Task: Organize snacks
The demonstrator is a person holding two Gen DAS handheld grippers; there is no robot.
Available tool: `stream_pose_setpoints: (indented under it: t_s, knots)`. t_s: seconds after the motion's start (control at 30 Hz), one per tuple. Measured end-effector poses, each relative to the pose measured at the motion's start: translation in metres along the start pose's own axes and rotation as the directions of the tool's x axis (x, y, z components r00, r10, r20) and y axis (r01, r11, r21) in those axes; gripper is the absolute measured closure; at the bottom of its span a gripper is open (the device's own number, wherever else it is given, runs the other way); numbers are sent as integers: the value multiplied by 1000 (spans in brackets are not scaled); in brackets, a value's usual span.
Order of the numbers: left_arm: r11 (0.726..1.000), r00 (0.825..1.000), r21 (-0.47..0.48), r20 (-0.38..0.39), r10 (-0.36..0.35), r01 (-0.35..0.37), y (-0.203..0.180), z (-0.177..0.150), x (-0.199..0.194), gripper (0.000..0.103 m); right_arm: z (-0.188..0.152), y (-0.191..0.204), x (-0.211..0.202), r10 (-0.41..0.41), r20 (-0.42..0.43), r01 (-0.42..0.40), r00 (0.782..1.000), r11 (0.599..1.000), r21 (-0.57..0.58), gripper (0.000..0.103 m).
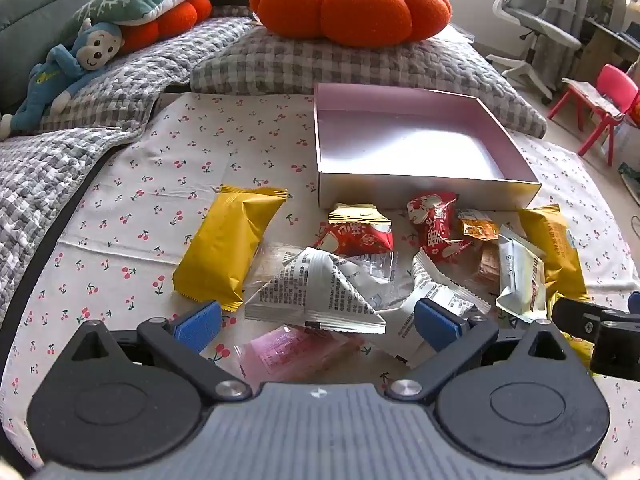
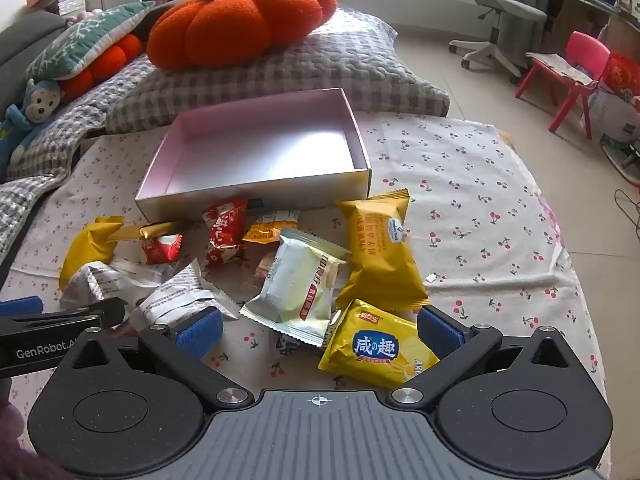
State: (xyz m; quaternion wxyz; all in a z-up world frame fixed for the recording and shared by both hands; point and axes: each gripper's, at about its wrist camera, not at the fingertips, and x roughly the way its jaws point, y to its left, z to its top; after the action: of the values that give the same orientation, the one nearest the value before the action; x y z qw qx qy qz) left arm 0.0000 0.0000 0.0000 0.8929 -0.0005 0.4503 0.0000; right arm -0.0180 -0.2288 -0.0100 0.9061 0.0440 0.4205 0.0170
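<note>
Cherry-print cloth (image 1: 132,216) covers the bed, and the snacks lie in a loose heap just in front of the empty pink box (image 1: 412,148). Both grippers, left gripper (image 1: 318,322) and right gripper (image 2: 320,326), hang spread wide and hold nothing. The yellow packet (image 2: 378,344) looks light, puffy and slippery; I would pinch its crimped edge.

Cherry-print cloth (image 1: 132,216): pink box (image 1: 416,190), snack packets (image 1: 320,280).

Shallow rectangular pink cardboard box (image 1: 408,148) sits open and unfilled on the cherry-print bedsheet. Loose foil snack packets (image 2: 296,280), yellow, red, white and clear pink, lie heaped against its near wall.
</note>
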Motion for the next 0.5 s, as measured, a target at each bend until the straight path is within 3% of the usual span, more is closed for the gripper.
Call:
stream_pose_setpoints:
  t_s: [0.5]
  knots:
    - [1000,1000,-7,-6,-4,4,2,1,-3,0,2,-1,0,-5,-1,5,1000,1000,9,0]
